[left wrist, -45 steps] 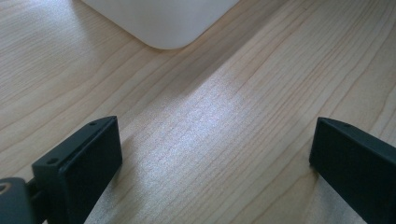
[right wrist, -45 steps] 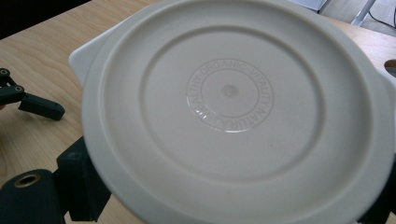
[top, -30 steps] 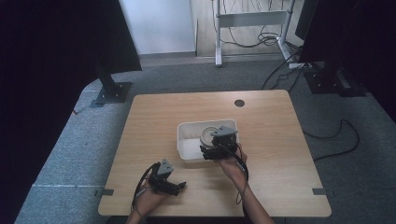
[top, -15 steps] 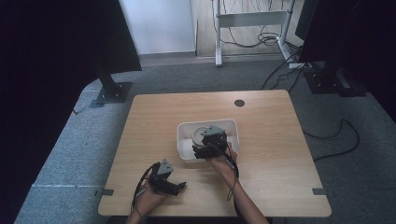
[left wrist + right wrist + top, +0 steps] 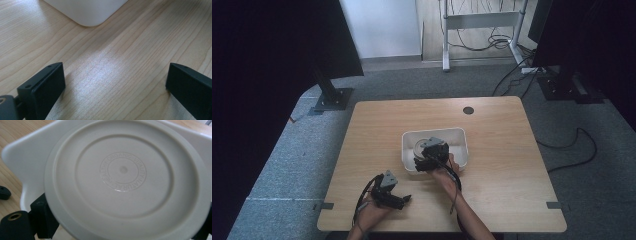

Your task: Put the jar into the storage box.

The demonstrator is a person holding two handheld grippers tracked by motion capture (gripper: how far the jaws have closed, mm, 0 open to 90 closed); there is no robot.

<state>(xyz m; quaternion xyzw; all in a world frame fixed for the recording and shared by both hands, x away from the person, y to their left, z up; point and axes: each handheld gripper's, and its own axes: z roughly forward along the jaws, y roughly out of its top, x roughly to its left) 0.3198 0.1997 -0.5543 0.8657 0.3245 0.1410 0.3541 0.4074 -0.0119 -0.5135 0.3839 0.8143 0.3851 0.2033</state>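
Note:
A white rectangular bin point(image 5: 459, 135) stands mid-table. My right gripper point(image 5: 426, 159) reaches into its near left part, and its jaws stand on either side of a cream round lidded container point(image 5: 125, 177), shut on it. The container's embossed lid faces that gripper's camera and covers the jaw pads. In the high view the container point(image 5: 418, 147) shows tilted just left of the gripper. My left gripper point(image 5: 404, 199) rests low over the wood near the front edge, its jaws point(image 5: 115, 87) wide open with nothing between them. A rounded corner of the bin point(image 5: 87, 12) lies ahead of it.
The wooden table point(image 5: 512, 150) has a round cable hole point(image 5: 468, 110) at the back. A small black object point(image 5: 3, 192) lies on the wood left of the bin. Dark stands and cables sit on the carpet around the table.
My right gripper has shifted a little to the left inside the bin, the round container moving with it. The left gripper has stayed where it was.

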